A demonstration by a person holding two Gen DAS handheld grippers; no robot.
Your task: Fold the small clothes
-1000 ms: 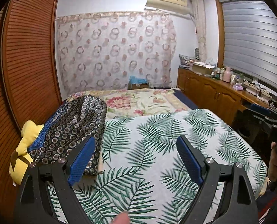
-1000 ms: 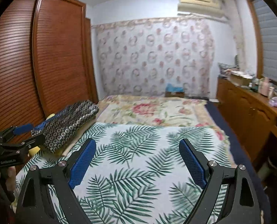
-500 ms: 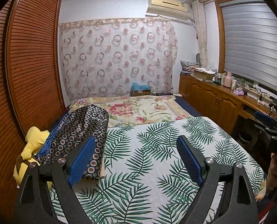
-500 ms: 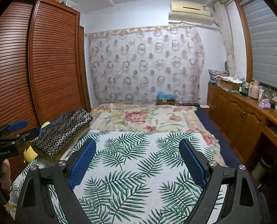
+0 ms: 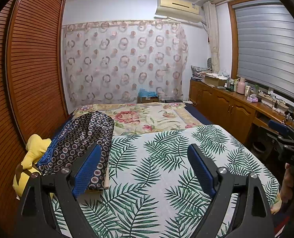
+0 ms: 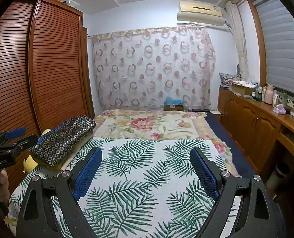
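A dark folded cloth with a ring pattern (image 5: 81,138) lies at the left edge of the bed, also in the right wrist view (image 6: 63,138). My left gripper (image 5: 145,164) is open and empty, held above the palm-leaf sheet (image 5: 162,158). My right gripper (image 6: 146,165) is open and empty above the same sheet (image 6: 143,158). Each gripper shows at the edge of the other's view: the right one (image 5: 285,138), the left one (image 6: 10,140). No small garment lies between the fingers.
A yellow plush toy (image 5: 33,150) sits by the ring-patterned cloth. A floral blanket (image 5: 143,117) covers the far bed. A slatted wooden wardrobe (image 5: 28,69) stands left. A wooden cabinet (image 5: 226,107) with bottles runs along the right.
Both grippers have risen and tilted up, so more of the room and ceiling shows. Both stay open and empty.
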